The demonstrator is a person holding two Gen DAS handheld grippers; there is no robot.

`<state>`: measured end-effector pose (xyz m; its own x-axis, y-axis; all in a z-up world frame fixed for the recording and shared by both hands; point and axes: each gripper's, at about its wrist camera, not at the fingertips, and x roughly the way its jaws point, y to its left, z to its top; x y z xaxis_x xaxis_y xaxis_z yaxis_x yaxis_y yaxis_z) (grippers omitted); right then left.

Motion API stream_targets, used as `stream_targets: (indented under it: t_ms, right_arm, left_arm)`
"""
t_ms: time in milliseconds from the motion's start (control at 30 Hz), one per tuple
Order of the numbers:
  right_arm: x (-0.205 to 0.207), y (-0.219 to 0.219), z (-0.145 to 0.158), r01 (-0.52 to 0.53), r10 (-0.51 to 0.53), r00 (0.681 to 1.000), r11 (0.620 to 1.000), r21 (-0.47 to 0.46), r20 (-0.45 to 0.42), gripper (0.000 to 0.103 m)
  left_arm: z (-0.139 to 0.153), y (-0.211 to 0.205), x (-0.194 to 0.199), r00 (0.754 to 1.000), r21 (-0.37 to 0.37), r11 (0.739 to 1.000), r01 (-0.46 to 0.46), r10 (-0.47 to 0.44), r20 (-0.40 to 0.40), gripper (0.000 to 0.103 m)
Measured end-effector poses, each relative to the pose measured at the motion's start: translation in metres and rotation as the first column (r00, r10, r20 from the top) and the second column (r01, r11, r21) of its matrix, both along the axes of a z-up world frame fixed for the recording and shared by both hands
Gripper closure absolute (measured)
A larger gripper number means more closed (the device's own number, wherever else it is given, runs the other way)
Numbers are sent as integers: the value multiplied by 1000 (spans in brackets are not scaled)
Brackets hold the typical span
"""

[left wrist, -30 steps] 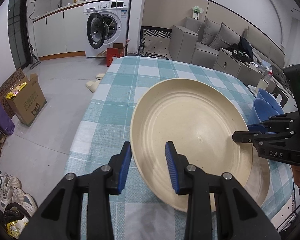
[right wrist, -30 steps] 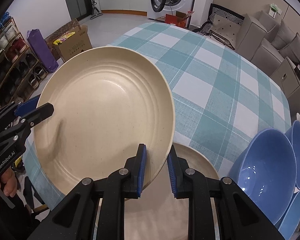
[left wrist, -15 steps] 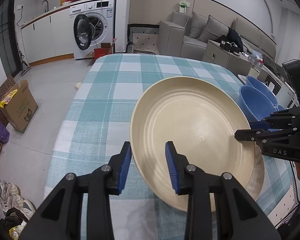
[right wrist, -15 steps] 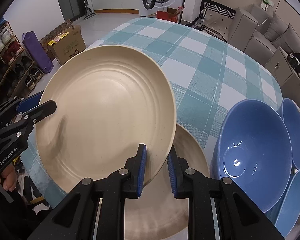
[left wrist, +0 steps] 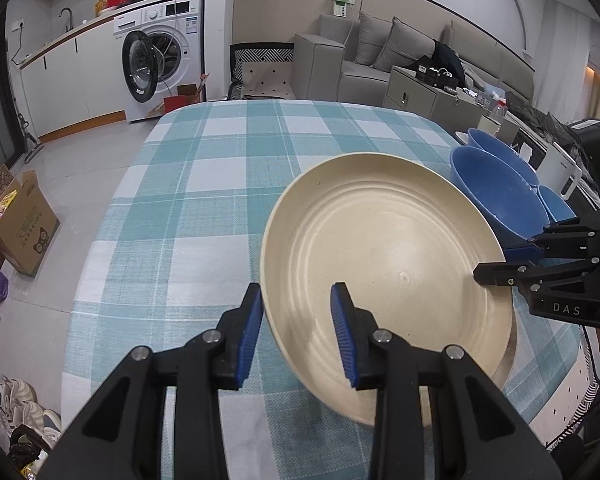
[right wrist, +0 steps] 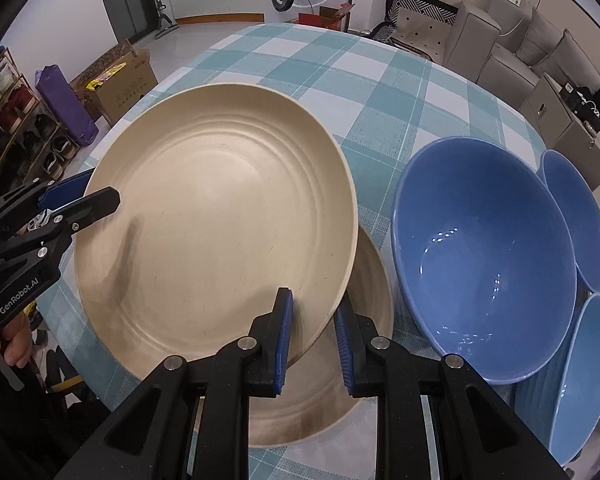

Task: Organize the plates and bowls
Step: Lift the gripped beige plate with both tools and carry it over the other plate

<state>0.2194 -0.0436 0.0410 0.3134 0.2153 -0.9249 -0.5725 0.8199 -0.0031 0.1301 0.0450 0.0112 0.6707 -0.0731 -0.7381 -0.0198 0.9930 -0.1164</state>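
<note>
A large cream plate (left wrist: 384, 276) (right wrist: 216, 224) is held tilted above the checked table. My left gripper (left wrist: 296, 332) straddles its near-left rim; its jaws stand fairly wide with the rim between them. My right gripper (right wrist: 312, 336) is shut on the opposite rim and also shows in the left wrist view (left wrist: 500, 268). A second cream plate (right wrist: 336, 384) lies flat on the table under the held one. A big blue bowl (right wrist: 484, 256) stands just right of the plates.
Two more blue bowls (right wrist: 580, 216) (right wrist: 584, 376) crowd the right table edge. The teal checked tablecloth (left wrist: 220, 184) stretches away behind. A cardboard box (left wrist: 16, 228) and shoes lie on the floor to the left; a sofa (left wrist: 360, 60) stands beyond.
Both grippers and the held plate have moved toward the blue bowls, over the flat plate. The grip on the plate has not changed.
</note>
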Motion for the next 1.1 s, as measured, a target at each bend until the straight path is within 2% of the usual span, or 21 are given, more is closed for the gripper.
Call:
stream_targets:
  t_ms: [400,1100]
  right_arm:
    - [-8,-23,-7,22,-22,1000,1000,-9,-14,82]
    - [-16,-36,-15,26,-27,999,999,-29,-27,82]
  left_arm:
    - [-8,-19,2,999,13,999,41,-41,-21,70]
    - [-18,-36,3,997,48,996,71,-68,-47,70]
